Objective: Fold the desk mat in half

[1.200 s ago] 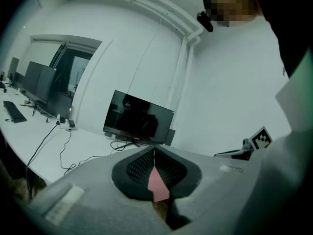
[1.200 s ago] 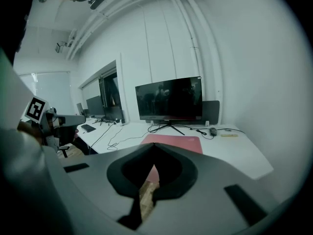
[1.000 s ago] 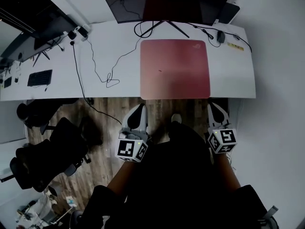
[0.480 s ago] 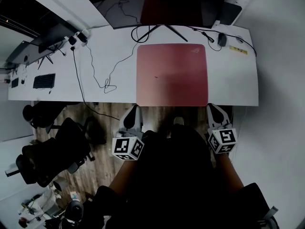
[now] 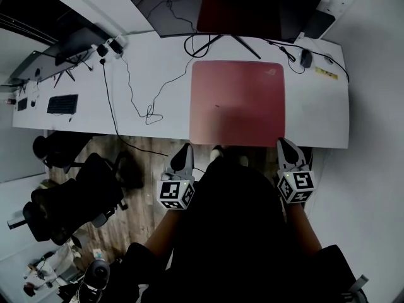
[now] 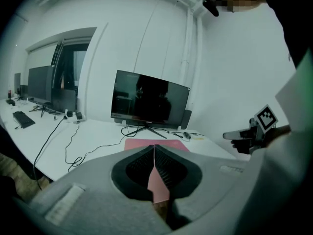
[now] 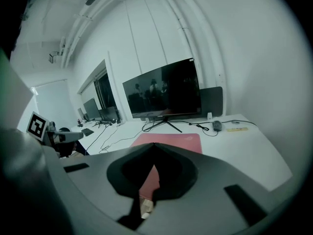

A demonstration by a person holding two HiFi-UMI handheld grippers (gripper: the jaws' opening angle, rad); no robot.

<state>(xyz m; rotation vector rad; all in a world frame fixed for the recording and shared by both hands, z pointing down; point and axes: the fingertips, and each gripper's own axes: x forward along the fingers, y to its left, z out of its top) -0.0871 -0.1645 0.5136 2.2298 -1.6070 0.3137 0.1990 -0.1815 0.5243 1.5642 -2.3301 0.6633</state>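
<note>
Desk mat [image 5: 237,103]: flat, worktop [image 5: 315,106] front edge. Prob. thin, floppy; grip front corners. Left claw [image 6: 154,148], right claw [image 7: 154,146] closed, empty.

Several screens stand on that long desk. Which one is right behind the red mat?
The big dark screen, standing just beyond the red mat. The other screens stand far to the left, by the keyboard.

Left claw [image 5: 184,149], right claw [image 5: 283,142] (jaws together)
</note>
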